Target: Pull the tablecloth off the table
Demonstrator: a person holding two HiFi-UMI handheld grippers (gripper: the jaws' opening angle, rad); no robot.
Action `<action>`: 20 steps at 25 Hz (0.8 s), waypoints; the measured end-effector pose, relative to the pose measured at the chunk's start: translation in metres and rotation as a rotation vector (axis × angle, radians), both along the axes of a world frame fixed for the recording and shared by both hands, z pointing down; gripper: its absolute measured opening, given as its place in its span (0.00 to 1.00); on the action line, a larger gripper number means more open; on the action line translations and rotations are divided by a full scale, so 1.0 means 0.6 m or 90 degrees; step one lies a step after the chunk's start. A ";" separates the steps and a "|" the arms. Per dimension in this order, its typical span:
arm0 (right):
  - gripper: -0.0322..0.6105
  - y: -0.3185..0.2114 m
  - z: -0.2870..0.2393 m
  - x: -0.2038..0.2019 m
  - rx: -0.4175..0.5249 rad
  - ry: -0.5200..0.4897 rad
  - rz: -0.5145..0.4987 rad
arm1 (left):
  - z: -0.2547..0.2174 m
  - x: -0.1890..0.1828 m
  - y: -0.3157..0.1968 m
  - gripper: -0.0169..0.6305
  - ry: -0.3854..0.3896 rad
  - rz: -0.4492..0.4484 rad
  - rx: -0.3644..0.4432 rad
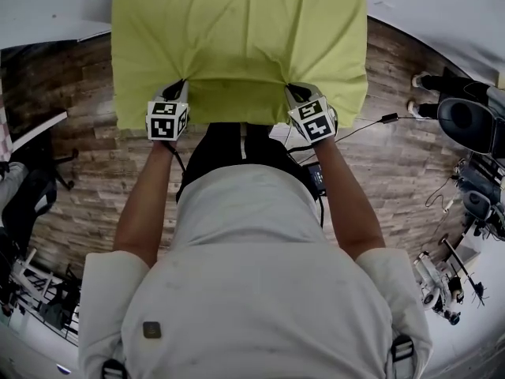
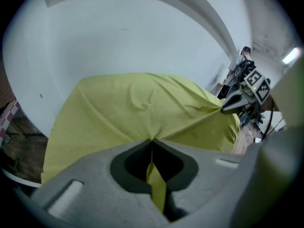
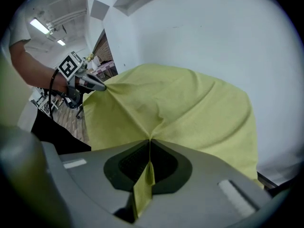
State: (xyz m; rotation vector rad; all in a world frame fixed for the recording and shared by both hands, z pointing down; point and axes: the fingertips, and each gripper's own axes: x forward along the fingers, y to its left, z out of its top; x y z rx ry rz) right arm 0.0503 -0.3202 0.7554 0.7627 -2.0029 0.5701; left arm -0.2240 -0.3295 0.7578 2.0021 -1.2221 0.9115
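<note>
I stand at the near edge of a white table point(image 1: 47, 6), looking steeply down. A yellow-green tablecloth point(image 1: 237, 30) lies spread over the table ahead of me, running away from my body, and its near hem hangs over the edge towards me. My left gripper point(image 1: 180, 88) is clenched on that hem near its left end, with a fold of cloth pinched between the closed jaws. My right gripper point(image 1: 293, 91) is clamped on the hem the same way, nearer the right end. The two grips sit roughly level and well apart, and creases fan out from each. All of the cloth lies forward of both claws, so I judge the pull should come straight back towards me, both hands together.
</note>
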 end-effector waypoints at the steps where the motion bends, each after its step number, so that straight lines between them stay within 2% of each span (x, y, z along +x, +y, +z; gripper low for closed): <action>1: 0.08 0.000 -0.011 -0.001 0.008 -0.005 -0.001 | -0.011 0.000 0.001 0.03 0.003 -0.005 0.008; 10: 0.07 -0.008 -0.115 0.003 0.078 -0.063 0.002 | -0.128 0.020 -0.005 0.03 0.023 -0.046 0.103; 15: 0.07 -0.028 -0.195 0.015 0.142 -0.084 -0.012 | -0.214 0.039 -0.014 0.03 0.029 -0.055 0.171; 20: 0.07 -0.047 -0.284 0.037 0.215 -0.123 0.003 | -0.305 0.045 -0.025 0.03 0.041 -0.073 0.245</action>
